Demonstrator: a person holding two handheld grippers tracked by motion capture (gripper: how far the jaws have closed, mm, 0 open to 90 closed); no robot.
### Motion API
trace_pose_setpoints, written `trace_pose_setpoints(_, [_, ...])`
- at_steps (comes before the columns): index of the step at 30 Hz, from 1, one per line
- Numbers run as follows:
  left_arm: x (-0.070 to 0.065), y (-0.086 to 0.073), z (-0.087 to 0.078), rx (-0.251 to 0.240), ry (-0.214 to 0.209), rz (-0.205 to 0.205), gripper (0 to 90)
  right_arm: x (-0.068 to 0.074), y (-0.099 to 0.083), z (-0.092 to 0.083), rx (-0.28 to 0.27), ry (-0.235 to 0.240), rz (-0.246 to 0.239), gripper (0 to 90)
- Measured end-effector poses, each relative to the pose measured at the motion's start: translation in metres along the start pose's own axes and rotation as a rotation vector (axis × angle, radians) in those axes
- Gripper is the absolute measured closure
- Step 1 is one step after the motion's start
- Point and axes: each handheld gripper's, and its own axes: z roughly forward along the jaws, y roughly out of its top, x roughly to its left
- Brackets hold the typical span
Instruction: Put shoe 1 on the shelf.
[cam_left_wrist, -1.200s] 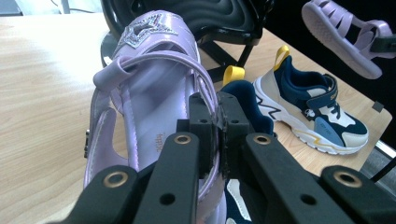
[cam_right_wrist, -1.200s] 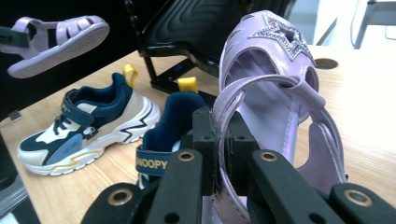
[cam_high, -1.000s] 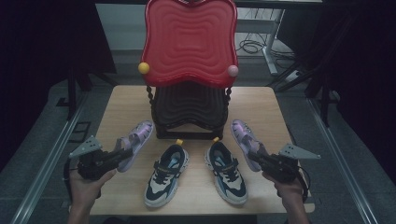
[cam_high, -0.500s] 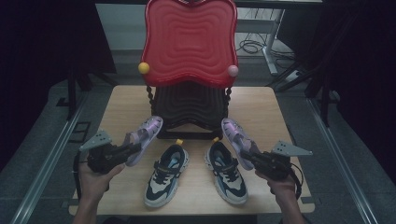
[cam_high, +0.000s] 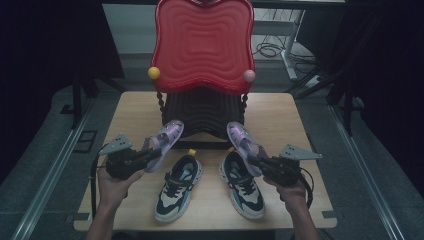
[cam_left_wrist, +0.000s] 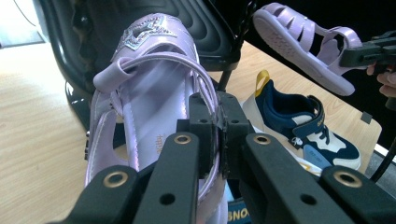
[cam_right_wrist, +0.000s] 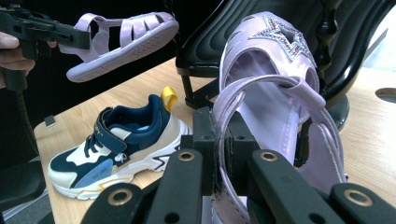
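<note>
At about eight o'clock on the pale wooden table (cam_high: 280, 107), in the high view: left gripper (cam_high: 145, 156), jaws pinched tight on the heel strap of a glossy lilac child's sandal with a glittery star on the toe (cam_high: 162, 142). Sandal lifted clear of the tabletop, toe aimed toward one o'clock at the black ribbed base (cam_high: 202, 112) of the red wavy-edged chair (cam_high: 202, 42). Seen along the left gripper (cam_left_wrist: 212, 135) itself: strap squeezed between the two black pads, lilac sandal (cam_left_wrist: 144, 93) stretching away to twelve o'clock, dark chair base (cam_left_wrist: 140, 18) just beyond its toe.

At about four o'clock on the table: right gripper (cam_high: 256, 163), likewise clamped narrow on the back strap of the matching lilac star sandal (cam_high: 243, 142), raised off the wood, toe tilted toward eleven o'clock at the same chair base. In the right gripper view, gripper (cam_right_wrist: 219, 140) closed on that strap, sandal (cam_right_wrist: 275, 79) ahead at twelve to one o'clock.

Between the two grippers, flat on the table at six o'clock: a pair of navy, white and beige sneakers with yellow heel tabs, left one (cam_high: 177, 186) and right one (cam_high: 242, 182), side by side, well apart from both sandals.
</note>
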Motion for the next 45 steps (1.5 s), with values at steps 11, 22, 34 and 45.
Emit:
trace_pose_setpoints(11, [-0.006,0.010,0.019,-0.018,0.002,0.018,86.3,0.004,0.011,0.021,-0.020,0.005,0.010,85.5])
trace_pose_setpoints(22, [-0.006,0.024,0.030,-0.049,0.019,0.033,86.3,0.005,0.020,0.037,-0.034,-0.010,0.025,85.5])
trace_pose_setpoints(34, [-0.004,0.040,0.048,-0.050,0.025,0.055,86.3,0.006,0.034,0.062,-0.034,-0.016,0.011,85.4])
trace_pose_setpoints(45, [0.003,0.043,0.060,-0.047,0.036,0.046,86.3,0.003,0.043,0.075,-0.039,-0.041,0.019,85.4])
